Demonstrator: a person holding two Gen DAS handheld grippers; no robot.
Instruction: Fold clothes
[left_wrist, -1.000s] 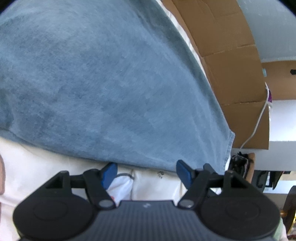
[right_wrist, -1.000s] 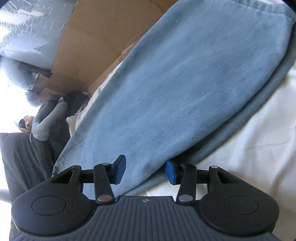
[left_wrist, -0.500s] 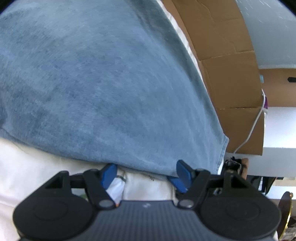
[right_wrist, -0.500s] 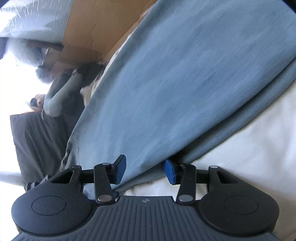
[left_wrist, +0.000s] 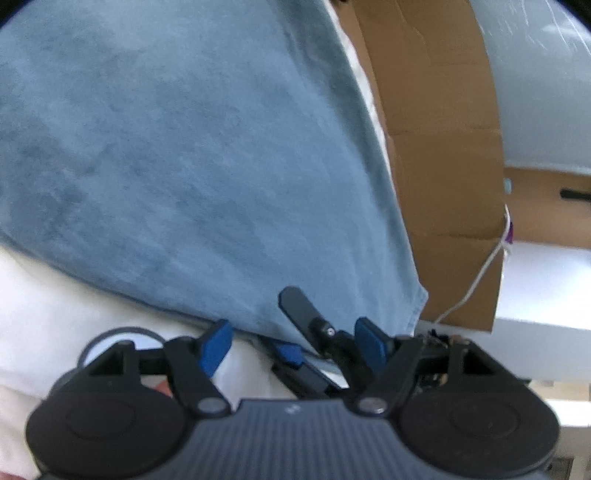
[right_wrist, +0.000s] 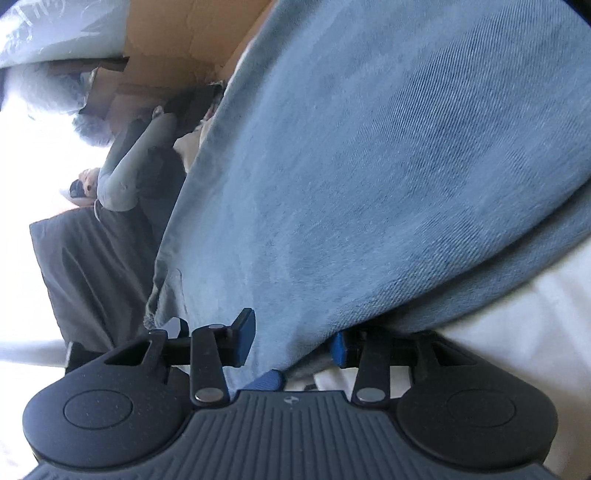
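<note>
A blue denim-like garment (left_wrist: 192, 155) lies spread on a white sheet (left_wrist: 55, 295). My left gripper (left_wrist: 295, 343) sits at the garment's near hem by its right corner, jaws wide and opening a little, pads clear of the cloth. A black finger of my right gripper (left_wrist: 299, 314) and one blue pad show between the left fingers. In the right wrist view the garment (right_wrist: 388, 177) fills the frame. Its folded near edge runs between the jaws of my right gripper (right_wrist: 291, 345), which are closing. The left pad stands clear and cloth partly covers the right pad.
A brown cardboard box (left_wrist: 443, 147) stands just past the garment's far edge, with a white cable (left_wrist: 476, 284) hanging at its corner. Dark grey fabric (right_wrist: 92, 266) and a grey padded shape (right_wrist: 125, 173) lie beyond the garment's left corner. White sheet (right_wrist: 517, 332) shows at right.
My right gripper slid along the hem toward the garment's corner and narrowed its jaws around the edge. Its finger now shows in the left wrist view, which has rolled slightly.
</note>
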